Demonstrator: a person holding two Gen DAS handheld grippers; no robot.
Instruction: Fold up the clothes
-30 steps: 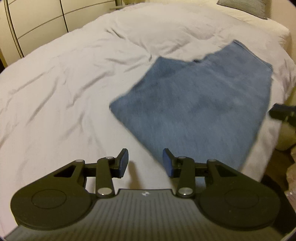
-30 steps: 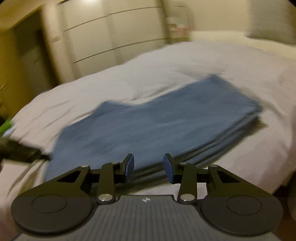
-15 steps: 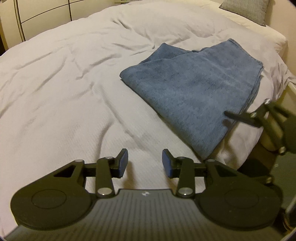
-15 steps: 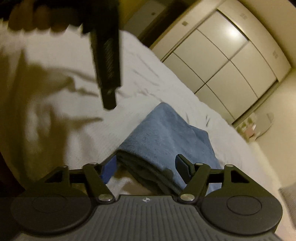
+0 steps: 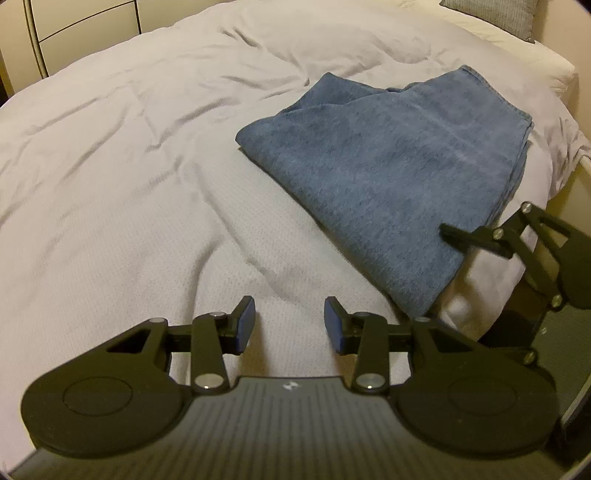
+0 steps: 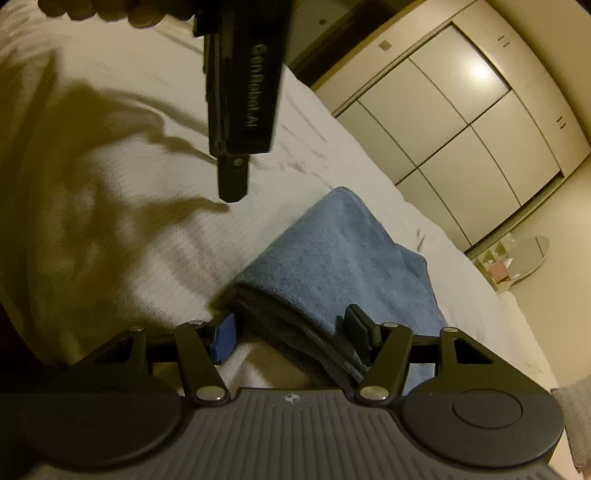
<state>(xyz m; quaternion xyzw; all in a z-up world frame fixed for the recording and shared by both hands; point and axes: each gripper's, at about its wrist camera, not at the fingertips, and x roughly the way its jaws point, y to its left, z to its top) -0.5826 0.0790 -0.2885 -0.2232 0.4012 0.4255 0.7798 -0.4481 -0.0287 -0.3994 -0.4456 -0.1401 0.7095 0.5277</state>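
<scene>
A blue cloth (image 5: 388, 155), folded into several layers, lies on the white bed (image 5: 129, 155) near its right edge. My left gripper (image 5: 290, 325) is open and empty over bare bedding, left of the cloth's near corner. My right gripper (image 6: 295, 332) is open with its jaws astride the cloth's (image 6: 332, 258) folded corner, one finger on each side; they are not closed on it. From the left wrist view the right gripper (image 5: 454, 234) shows at the cloth's right edge. The left gripper's body (image 6: 240, 92) hangs above the bed in the right wrist view.
A white wardrobe (image 6: 461, 110) stands beyond the bed. A grey pillow (image 5: 491, 14) lies at the head of the bed. The bed's right edge (image 5: 554, 184) drops off next to the cloth. A small round table (image 6: 524, 258) stands by the wall.
The right gripper has swung round to the cloth's corner and now has its open jaws around the folded edge. The left gripper has drawn back slightly, still open.
</scene>
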